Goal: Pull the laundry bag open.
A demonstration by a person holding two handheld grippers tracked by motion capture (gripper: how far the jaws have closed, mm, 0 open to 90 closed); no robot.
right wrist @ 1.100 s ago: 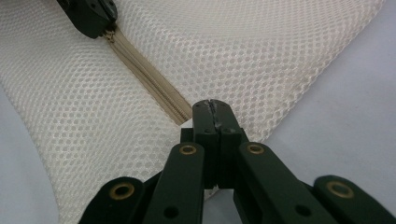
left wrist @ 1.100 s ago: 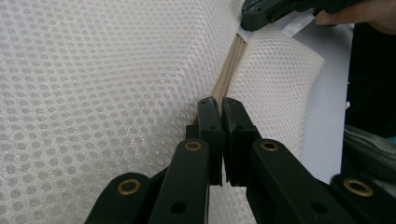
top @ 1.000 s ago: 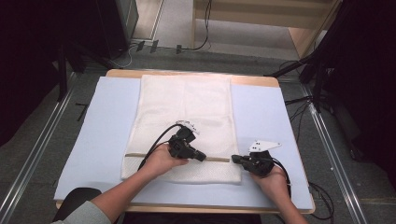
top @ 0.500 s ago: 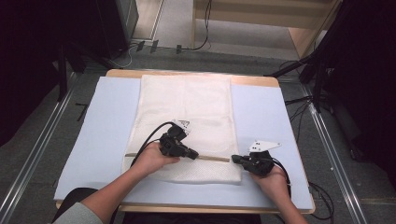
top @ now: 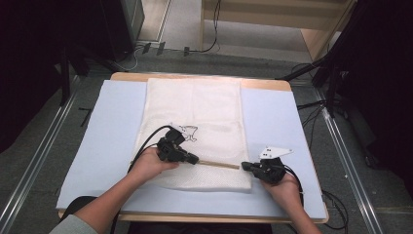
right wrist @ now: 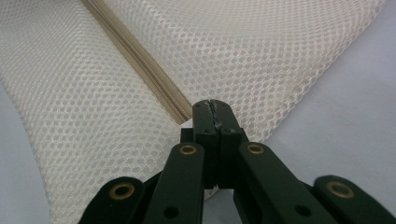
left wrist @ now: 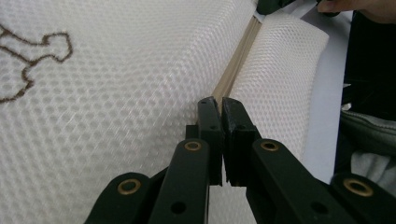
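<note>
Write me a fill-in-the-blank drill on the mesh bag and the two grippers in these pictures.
1. The tan zipper runs between the left gripper and the ____ gripper.
2. The white mesh bag lies on a pale ____ mat.
3. The right gripper's jaws are ____ at the zipper's end.

Missing words: right; blue; shut

Grey floor [top: 44, 122], metal rails [top: 29, 183], floor cables [top: 209, 46], wooden shelf [top: 311, 36]

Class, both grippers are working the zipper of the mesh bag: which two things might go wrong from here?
1. The left gripper is pinched on the zipper; mesh bag fabric beside it could snag.
2. The right gripper clamps only the bag's end, so a hard pull might slip it free or bunch the bag on the blue mat.
</note>
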